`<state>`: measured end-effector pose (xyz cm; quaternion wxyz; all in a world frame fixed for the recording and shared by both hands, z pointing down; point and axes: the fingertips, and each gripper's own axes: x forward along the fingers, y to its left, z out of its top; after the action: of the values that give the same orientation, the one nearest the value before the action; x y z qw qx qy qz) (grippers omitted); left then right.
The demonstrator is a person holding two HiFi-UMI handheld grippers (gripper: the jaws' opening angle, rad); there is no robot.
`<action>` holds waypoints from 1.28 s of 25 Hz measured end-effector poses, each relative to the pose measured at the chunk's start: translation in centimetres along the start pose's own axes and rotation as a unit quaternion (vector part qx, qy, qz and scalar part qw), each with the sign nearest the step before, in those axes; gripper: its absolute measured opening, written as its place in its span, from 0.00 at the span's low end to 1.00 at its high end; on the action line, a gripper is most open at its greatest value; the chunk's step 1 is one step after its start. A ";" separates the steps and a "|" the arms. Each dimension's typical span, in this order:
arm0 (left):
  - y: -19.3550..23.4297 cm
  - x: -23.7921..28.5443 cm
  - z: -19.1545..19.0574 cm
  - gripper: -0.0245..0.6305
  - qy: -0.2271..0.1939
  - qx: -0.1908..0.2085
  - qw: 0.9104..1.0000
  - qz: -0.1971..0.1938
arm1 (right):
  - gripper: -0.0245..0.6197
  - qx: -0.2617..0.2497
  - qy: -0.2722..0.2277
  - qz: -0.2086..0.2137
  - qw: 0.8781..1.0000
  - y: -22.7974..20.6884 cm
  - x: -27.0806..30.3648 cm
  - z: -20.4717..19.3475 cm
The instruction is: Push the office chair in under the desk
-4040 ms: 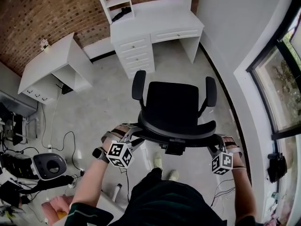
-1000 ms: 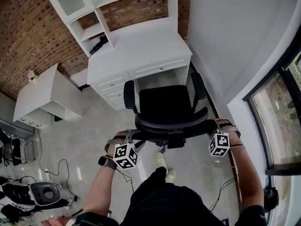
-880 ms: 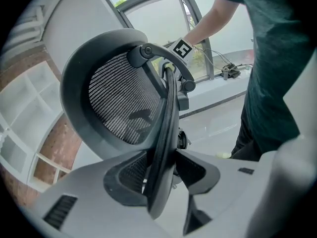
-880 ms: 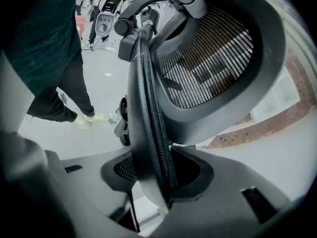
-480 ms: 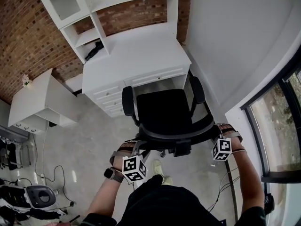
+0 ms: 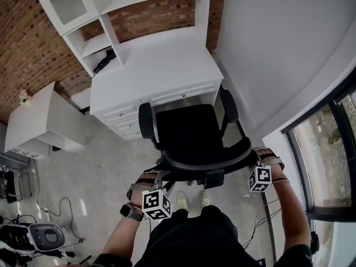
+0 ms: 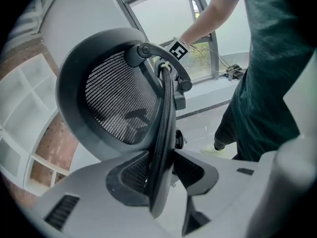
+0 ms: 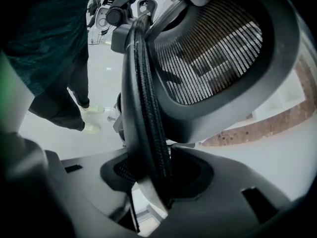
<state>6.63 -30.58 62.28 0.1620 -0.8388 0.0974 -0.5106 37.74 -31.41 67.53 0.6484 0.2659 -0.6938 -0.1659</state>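
The black office chair (image 6: 186, 129) faces the white desk (image 6: 156, 60), its seat front at the knee opening beside the drawers. My left gripper (image 6: 159, 177) is at the left end of the mesh backrest; its jaws are closing, with the backrest rim (image 7: 166, 133) between the pads (image 7: 130, 175). My right gripper (image 6: 251, 161) is shut on the right end of the backrest, and the rim (image 8: 143, 108) runs up between its pads. The chair's base is hidden under the seat.
A white hutch (image 6: 83, 4) stands on the desk, with a black object (image 6: 104, 60) on a shelf. A second white desk (image 6: 33, 121) is at left. A white wall (image 6: 267, 49) and a window (image 6: 328, 160) are close on the right. Cables (image 6: 61, 210) lie on the floor.
The chair has rolled forward to the desk, and both grippers went with it on the backrest. The person has stepped forward behind it.
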 end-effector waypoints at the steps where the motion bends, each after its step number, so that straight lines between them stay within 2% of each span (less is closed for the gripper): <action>1: 0.3 0.3 0.3 0.28 0.002 -0.004 1.000 0.003 | 0.28 -0.003 -0.001 -0.001 1.000 -0.5 0.3 -0.4; 9: 2.0 2.3 1.6 0.30 0.021 -0.037 0.999 0.008 | 0.28 -0.018 -0.016 0.008 1.000 -2.6 1.9 -1.9; 17: 4.3 2.3 0.6 0.31 0.033 -0.052 0.998 0.008 | 0.28 -0.023 -0.028 -0.001 0.999 -4.6 3.1 -0.6; 32: 4.9 3.3 2.2 0.32 0.037 -0.068 0.997 0.027 | 0.26 -0.049 -0.056 0.015 0.997 -5.9 4.1 -1.9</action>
<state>10.08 -35.83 62.30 0.1152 -0.8256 0.1605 -0.5286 40.41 -38.29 67.66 0.6231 0.2137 -0.7241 -0.2044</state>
